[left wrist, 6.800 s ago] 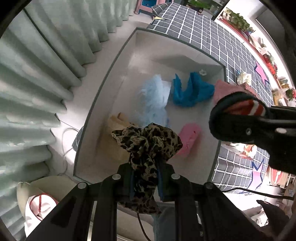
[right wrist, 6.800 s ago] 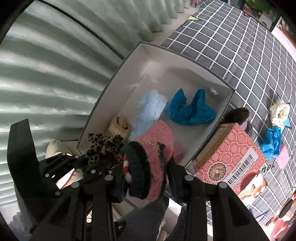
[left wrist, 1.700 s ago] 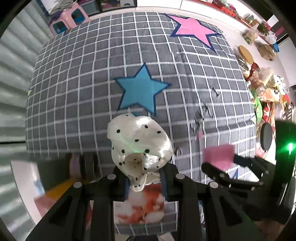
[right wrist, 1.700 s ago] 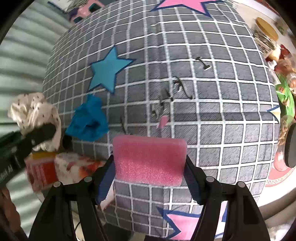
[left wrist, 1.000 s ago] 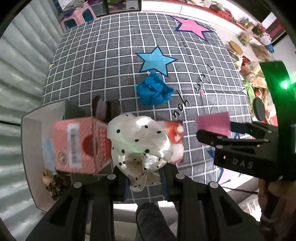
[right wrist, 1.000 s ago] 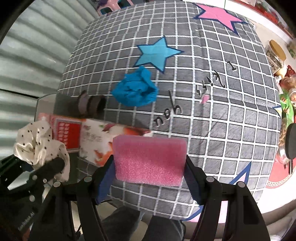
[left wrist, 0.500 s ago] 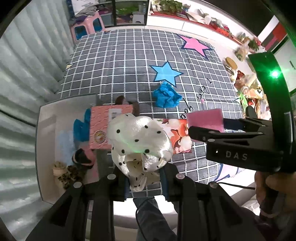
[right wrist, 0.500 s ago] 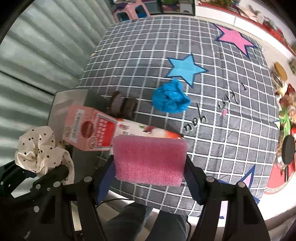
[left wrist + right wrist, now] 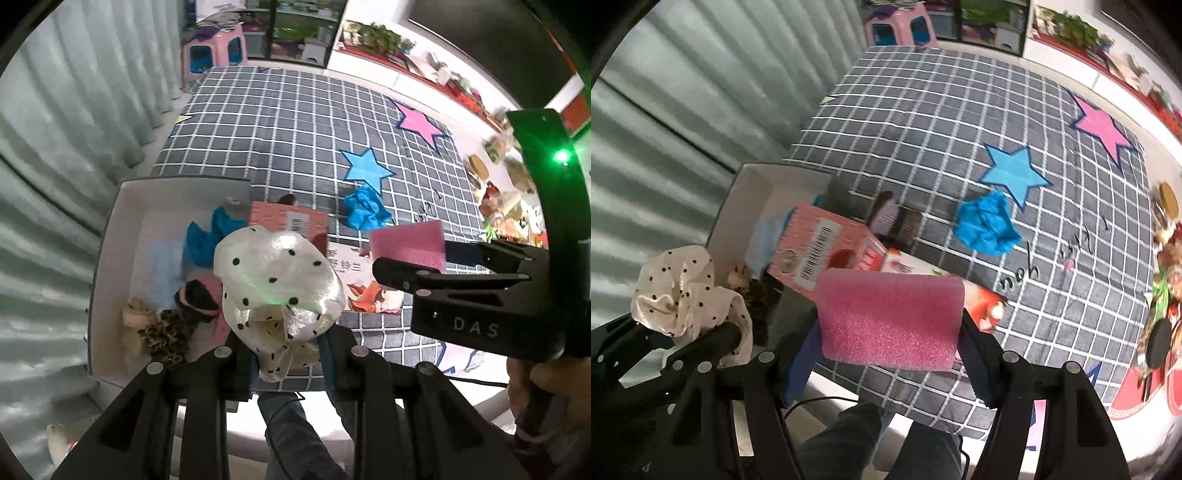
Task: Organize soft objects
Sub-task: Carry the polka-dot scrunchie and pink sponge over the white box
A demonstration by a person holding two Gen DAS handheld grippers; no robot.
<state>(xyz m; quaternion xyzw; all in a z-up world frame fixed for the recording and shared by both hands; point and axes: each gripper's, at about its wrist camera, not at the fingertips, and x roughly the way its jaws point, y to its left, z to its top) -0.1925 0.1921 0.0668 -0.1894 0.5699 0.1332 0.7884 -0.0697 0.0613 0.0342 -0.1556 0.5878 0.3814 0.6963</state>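
My left gripper [image 9: 288, 350] is shut on a cream polka-dot scrunchie [image 9: 277, 277], held high over the edge of the white box [image 9: 107, 236]; the scrunchie also shows in the right wrist view [image 9: 687, 291]. My right gripper [image 9: 890, 339] is shut on a pink sponge [image 9: 890, 317], which also shows in the left wrist view [image 9: 406, 243], to the right of the scrunchie. In the box lie a leopard scrunchie [image 9: 166, 336], a pink knit piece [image 9: 199, 295], blue cloth [image 9: 203, 236] and pale blue cloth [image 9: 159, 262]. A crumpled blue cloth [image 9: 988, 223] lies on the checked rug [image 9: 923, 129].
A pink carton [image 9: 820, 243] and a flat printed pack [image 9: 982, 299] lie on the rug beside the box. Curtains [image 9: 55, 147] hang on the left. A pink stool [image 9: 214, 51] stands at the far end. Clutter lines the right wall [image 9: 1160, 229].
Both grippers have risen and swung left toward the box, holding their loads. The box and its contents have come further into view.
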